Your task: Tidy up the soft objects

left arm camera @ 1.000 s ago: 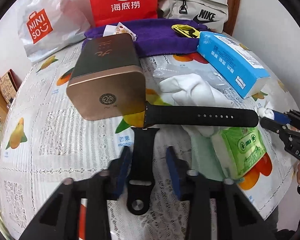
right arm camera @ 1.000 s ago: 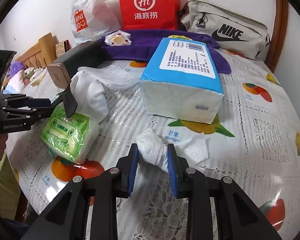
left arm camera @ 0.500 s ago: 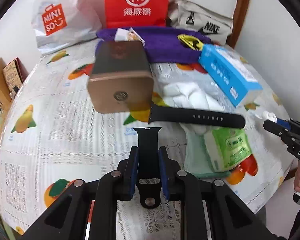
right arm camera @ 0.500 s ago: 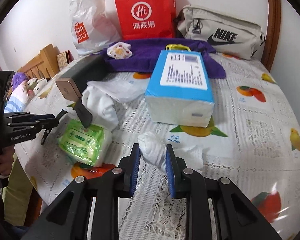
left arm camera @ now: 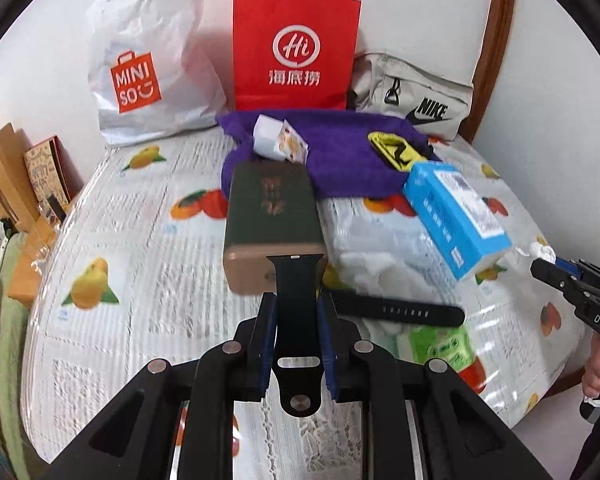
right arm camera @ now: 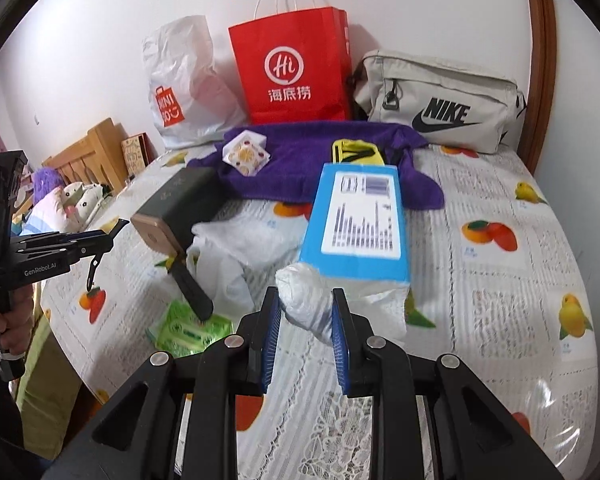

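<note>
My left gripper [left arm camera: 297, 316] is shut on a short black watch strap [left arm camera: 298, 292] and holds it above the table. The long black strap half [left arm camera: 404, 312] lies on the table to the right, over white cloth [left arm camera: 376, 268] and a green tissue pack [left arm camera: 440, 346]. My right gripper [right arm camera: 305, 316] is shut on a crumpled white tissue [right arm camera: 306, 300] and holds it up in front of the blue tissue box [right arm camera: 360, 220]. The left gripper also shows in the right wrist view [right arm camera: 100, 242], with the strap hanging from it.
A dark green and gold box [left arm camera: 272, 220] lies mid-table. A purple towel [left arm camera: 340, 152] lies behind it with a small white box [left arm camera: 278, 142] and a yellow item [left arm camera: 396, 148]. A Miniso bag [left arm camera: 148, 64], red paper bag [left arm camera: 296, 48] and Nike bag [left arm camera: 416, 100] line the wall.
My left gripper closed on the short watch strap and lifted it off the table. My right gripper lifted the white tissue. Both cameras rose and pulled back.
</note>
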Motion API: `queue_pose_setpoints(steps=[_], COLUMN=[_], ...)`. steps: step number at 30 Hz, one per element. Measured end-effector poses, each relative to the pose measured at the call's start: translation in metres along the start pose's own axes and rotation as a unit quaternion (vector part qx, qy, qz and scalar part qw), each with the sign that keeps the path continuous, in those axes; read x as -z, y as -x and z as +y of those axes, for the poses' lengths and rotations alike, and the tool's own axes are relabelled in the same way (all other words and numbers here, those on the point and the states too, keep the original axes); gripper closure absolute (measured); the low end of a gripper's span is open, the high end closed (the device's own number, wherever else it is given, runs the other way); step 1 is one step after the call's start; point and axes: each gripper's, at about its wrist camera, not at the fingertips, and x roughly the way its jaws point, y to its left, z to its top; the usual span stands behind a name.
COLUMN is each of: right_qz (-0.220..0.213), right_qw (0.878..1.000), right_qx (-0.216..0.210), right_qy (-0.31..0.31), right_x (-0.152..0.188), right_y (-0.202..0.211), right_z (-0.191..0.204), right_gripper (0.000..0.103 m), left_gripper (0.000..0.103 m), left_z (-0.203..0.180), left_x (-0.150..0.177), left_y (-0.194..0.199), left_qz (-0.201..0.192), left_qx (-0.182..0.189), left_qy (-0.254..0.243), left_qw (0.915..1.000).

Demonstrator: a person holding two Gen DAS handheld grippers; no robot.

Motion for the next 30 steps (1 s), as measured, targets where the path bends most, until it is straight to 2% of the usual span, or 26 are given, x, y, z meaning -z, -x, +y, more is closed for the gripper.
queue_pose_setpoints(steps=[11, 30], right_qz=[-0.021, -0.029], right_qw=[1.000, 0.999], right_qx=[-0.011, -0.021], right_qy=[-0.002, 0.013], right_x=[-0.041, -0.118], right_y=[-0.005, -0.063], right_z=[-0.006, -0.026], right_gripper=[0.079, 0.079], left_gripper=[0.083, 0.083], left_z=[-0.003, 0.006], left_x=[-0.047, -0.123], left_y=[-0.010, -0.071], left_qz=[-0.016, -0.014], left_qx=[0.001, 0.014], left_qy=[-0.005, 0.000], left_qw=[0.9999, 0.9998])
